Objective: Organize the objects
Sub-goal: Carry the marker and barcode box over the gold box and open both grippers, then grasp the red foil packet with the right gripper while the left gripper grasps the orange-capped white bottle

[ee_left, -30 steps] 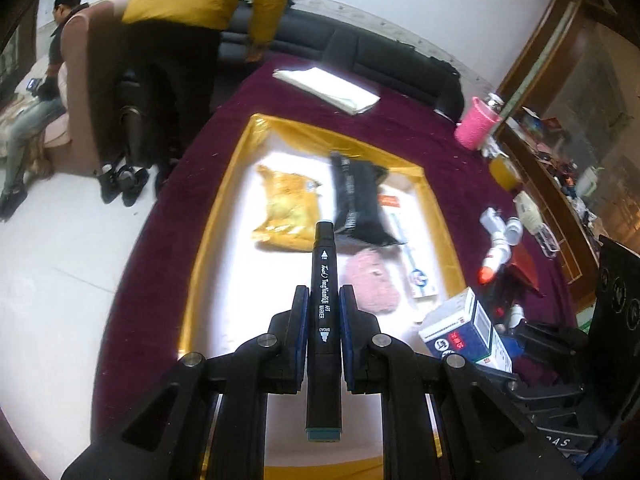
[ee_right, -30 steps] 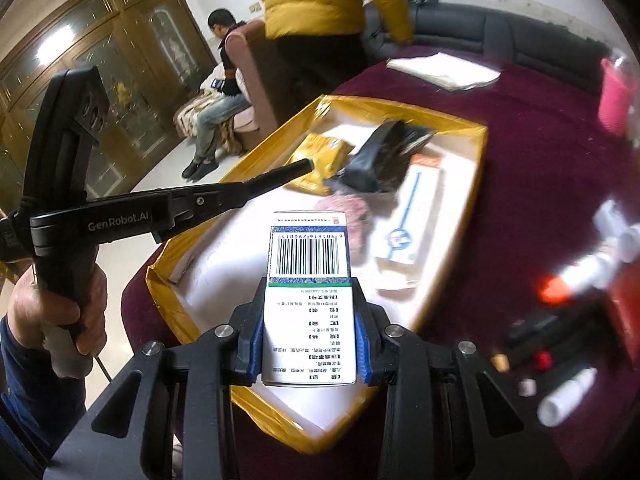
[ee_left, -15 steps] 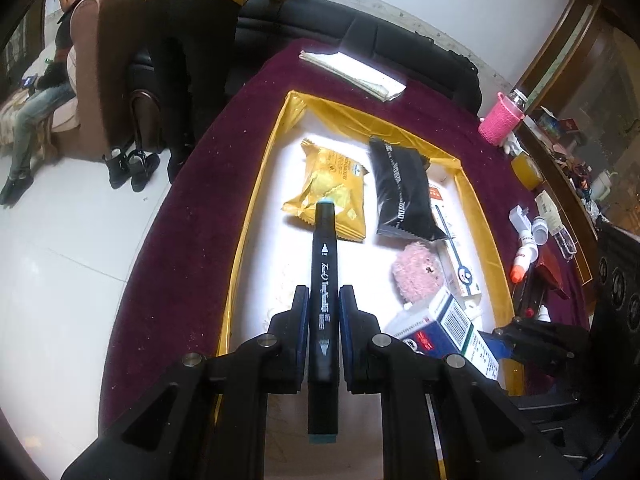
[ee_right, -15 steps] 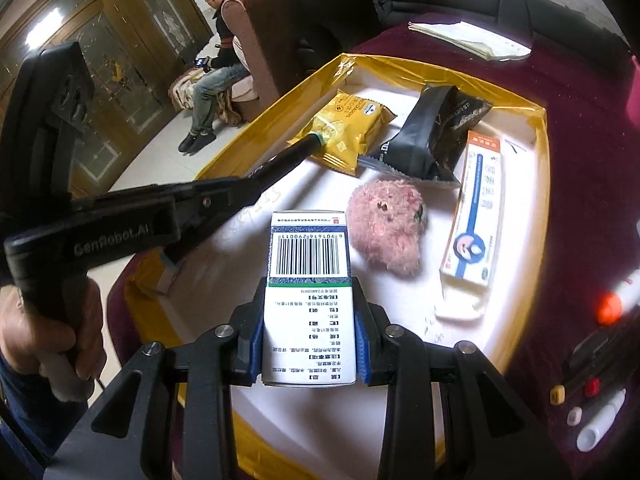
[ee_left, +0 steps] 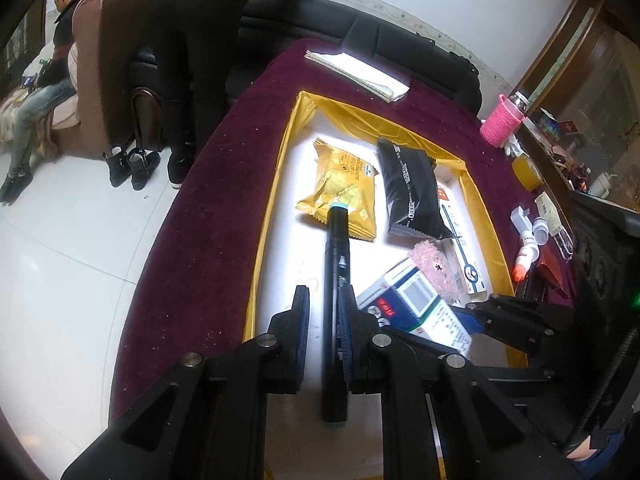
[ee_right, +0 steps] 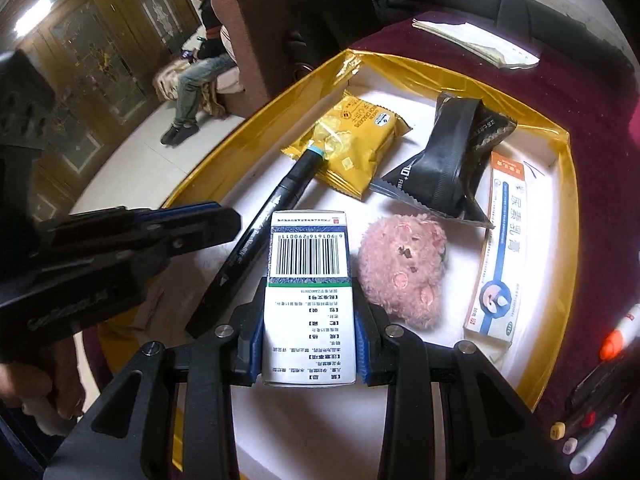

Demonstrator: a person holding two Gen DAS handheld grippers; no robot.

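My left gripper (ee_left: 323, 300) is open: a gap shows between its left pad and the black marker (ee_left: 335, 304), which lies in the gold-rimmed white tray (ee_left: 276, 216), tip on the yellow snack pack (ee_left: 344, 184). My right gripper (ee_right: 310, 340) is shut on a white medicine box (ee_right: 309, 280), held low over the tray beside the marker (ee_right: 256, 240). The box also shows in the left wrist view (ee_left: 416, 308).
In the tray lie a black pouch (ee_right: 452, 156), a pink plush (ee_right: 404, 272) and a long ointment box (ee_right: 504, 256). More markers (ee_right: 592, 432) lie on the maroon cloth at right. A pink cup (ee_left: 502, 126) and papers (ee_left: 356, 72) sit further back. People stand beyond the table.
Both grippers moved down and forward into the tray. The left gripper's jaws opened and the marker now lies on the tray. The right gripper still holds the box.
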